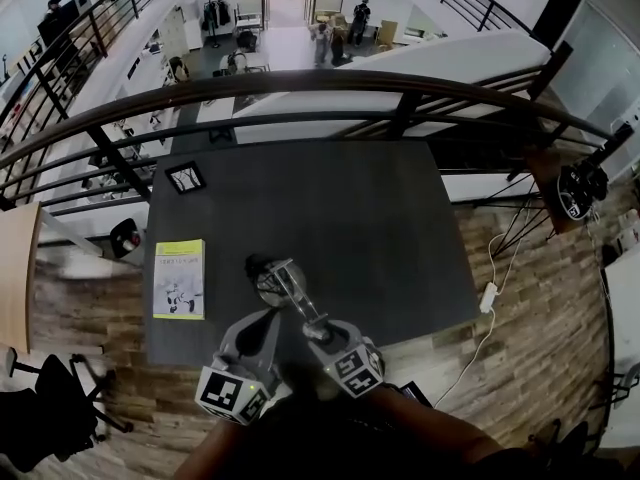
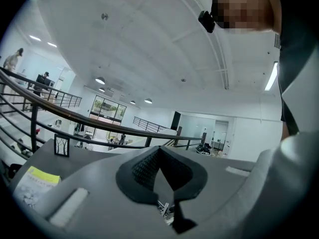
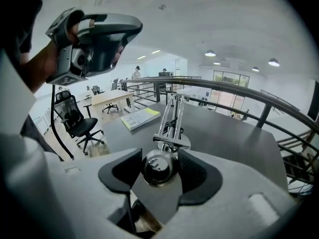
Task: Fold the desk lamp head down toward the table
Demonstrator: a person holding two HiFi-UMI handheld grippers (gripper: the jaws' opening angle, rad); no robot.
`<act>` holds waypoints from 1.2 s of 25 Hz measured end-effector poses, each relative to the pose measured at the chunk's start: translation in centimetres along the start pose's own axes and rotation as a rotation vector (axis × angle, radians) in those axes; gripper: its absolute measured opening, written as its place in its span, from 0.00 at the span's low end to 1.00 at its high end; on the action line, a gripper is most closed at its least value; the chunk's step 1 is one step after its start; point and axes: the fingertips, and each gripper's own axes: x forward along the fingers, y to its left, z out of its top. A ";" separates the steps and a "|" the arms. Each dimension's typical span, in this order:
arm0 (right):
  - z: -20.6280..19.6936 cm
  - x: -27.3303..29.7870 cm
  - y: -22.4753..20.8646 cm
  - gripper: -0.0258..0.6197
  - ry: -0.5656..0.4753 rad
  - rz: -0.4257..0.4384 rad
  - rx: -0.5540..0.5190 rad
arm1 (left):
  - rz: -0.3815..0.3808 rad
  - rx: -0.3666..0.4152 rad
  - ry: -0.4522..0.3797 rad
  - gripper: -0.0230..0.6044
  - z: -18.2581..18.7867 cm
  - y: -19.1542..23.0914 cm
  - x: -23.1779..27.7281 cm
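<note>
You had the right gripper (image 3: 159, 169) clamped on the desk lamp (image 1: 280, 280). Its two dark pads stood apart only by the width of a round chrome knob (image 3: 157, 165), which sat pressed between them. From that knob a small bracket and a pair of thin metal rods (image 3: 173, 114) ran up and away over the table (image 1: 330, 218).

The lamp stood on the table close to its near edge, a little left of the middle. In the head view its arm slanted from a dark rounded part on the tabletop back toward your right gripper at the table's near edge. I could not tell from any view which end of the lamp was the head.

Your left gripper (image 2: 159, 151) was closed tip to tip with nothing between the pads. You held it in your hand (image 3: 45, 59) raised above the table's near edge, left of the lamp. It was tilted upward, so its camera looked at the ceiling rather than the tabletop.

A yellow-green booklet (image 1: 180, 278) lay flat on the table's near left part, apart from the lamp. A small picture frame (image 1: 185, 177) stood near the table's far left corner.

A dark railing (image 1: 300, 83) curved along beyond the table's far edge. A white power adapter (image 1: 488, 296) with its cable hung just off the table's right edge. An office chair (image 1: 50, 408) stood on the wooden floor off the table's near left corner.
</note>
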 end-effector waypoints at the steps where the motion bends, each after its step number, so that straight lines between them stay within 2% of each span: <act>1: -0.1 0.2 0.0 0.39 0.003 -0.001 -0.004 | 0.003 -0.002 0.001 0.04 0.0 0.0 -0.1; 18: -2.7 5.5 -0.3 0.39 0.067 -0.011 -0.090 | 0.040 0.022 0.020 0.04 -0.6 1.2 -1.4; 27: -2.9 7.0 -0.5 0.39 0.083 -0.020 -0.107 | 0.069 0.007 0.026 0.04 -0.3 2.0 -2.2; 30: -2.9 7.1 -0.6 0.39 0.082 -0.019 -0.109 | 0.071 0.022 0.019 0.04 -0.3 2.1 -2.3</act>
